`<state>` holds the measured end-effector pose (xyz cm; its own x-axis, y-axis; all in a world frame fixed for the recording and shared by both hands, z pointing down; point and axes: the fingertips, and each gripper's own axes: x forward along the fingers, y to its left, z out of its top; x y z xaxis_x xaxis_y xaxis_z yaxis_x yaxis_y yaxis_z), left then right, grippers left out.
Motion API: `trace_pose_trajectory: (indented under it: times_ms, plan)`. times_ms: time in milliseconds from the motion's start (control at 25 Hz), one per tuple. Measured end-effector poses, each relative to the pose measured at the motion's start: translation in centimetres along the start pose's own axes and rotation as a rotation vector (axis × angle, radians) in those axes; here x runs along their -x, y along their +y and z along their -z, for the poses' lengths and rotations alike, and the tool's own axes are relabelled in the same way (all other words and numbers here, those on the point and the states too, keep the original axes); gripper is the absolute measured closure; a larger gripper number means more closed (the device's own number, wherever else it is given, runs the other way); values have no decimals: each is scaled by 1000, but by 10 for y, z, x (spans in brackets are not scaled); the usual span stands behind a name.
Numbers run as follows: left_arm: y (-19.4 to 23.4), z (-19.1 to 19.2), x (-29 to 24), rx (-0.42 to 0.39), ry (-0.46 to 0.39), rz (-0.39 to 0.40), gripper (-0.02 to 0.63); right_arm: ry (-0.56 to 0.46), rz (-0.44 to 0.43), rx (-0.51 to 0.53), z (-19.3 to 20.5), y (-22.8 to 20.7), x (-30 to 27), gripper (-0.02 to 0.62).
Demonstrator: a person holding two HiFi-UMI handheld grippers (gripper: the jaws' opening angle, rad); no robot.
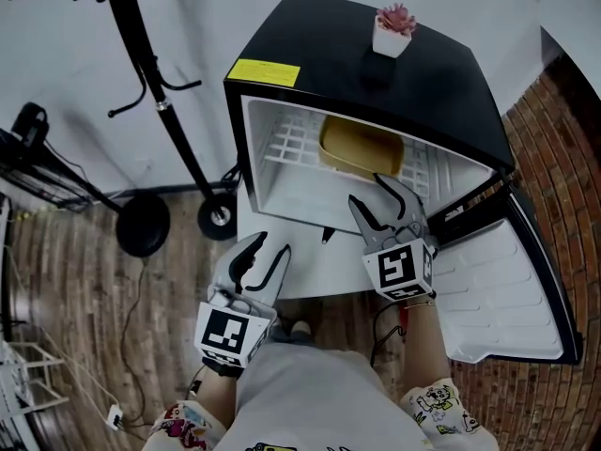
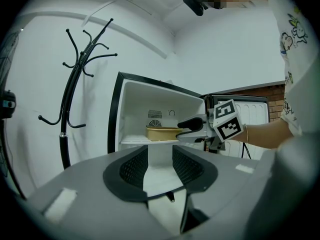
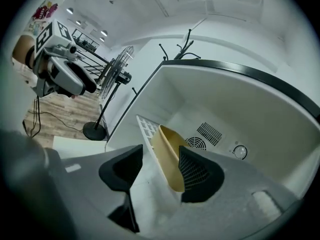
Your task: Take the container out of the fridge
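Note:
A shallow tan container (image 1: 362, 148) lies on the wire shelf (image 1: 291, 144) inside the open black mini fridge (image 1: 441, 92). My right gripper (image 1: 368, 189) is open at the fridge mouth, its tips just in front of the container's near rim. In the right gripper view the container (image 3: 167, 151) stands in line with the gap of the open right gripper (image 3: 157, 166), close to the right-hand jaw. My left gripper (image 1: 272, 244) hangs open and empty below the fridge opening. The left gripper view shows the container (image 2: 162, 132) with the right gripper (image 2: 192, 125) beside it.
The fridge door (image 1: 507, 280) stands swung open at the right. A small potted plant (image 1: 392, 29) sits on the fridge top. A black coat stand (image 1: 155, 92) rises at the left, with its round base (image 1: 143, 224) on the wood floor. A brick wall (image 1: 554, 130) lies to the right.

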<state>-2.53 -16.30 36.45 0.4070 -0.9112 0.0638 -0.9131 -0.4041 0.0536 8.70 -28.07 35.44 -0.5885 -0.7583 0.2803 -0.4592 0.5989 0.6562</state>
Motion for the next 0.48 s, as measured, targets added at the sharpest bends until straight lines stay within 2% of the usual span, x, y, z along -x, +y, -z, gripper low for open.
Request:
trace_pose_trajectory:
  times_ms: [480]
  plan:
    - [0, -2, -5, 1, -8, 3, 457, 66, -9, 171, 1, -17, -20, 374]
